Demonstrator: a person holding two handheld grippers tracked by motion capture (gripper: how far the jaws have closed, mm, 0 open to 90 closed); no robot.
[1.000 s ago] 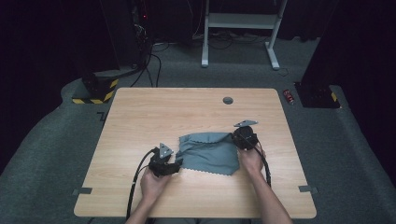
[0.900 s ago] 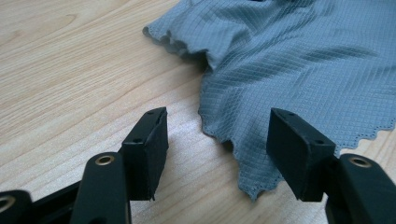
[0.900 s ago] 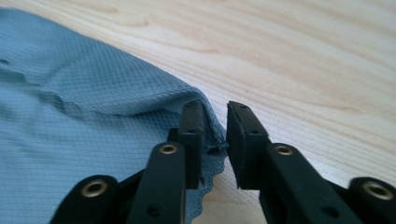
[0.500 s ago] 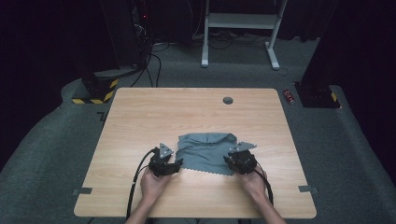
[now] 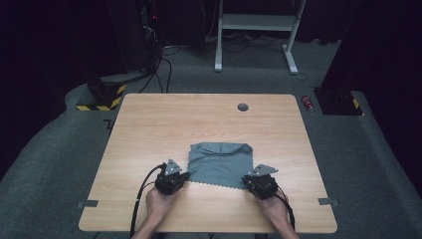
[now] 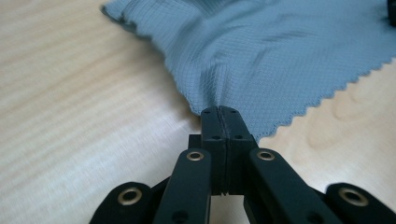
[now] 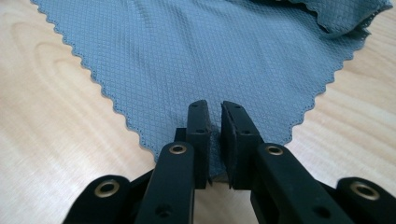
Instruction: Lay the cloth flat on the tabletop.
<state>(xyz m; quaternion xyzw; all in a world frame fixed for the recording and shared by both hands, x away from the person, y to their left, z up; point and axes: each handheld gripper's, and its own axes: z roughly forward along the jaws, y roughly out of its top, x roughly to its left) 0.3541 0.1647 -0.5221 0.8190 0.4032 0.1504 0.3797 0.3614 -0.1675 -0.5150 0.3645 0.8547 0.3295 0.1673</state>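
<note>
The high view is lit from above onto the table, whose pale wood is bright and even, while the room behind falls into near black and the carpet stays dim. Shadows on the table are short and soft. That view is slightly soft and grainy, with no glare. The two gripper views are bright and diffuse; the cloth weave is crisp at mid distance, the near jaws are a little soft, and the far wood blurs. Faint sheen marks the jaws' rivets.
</note>
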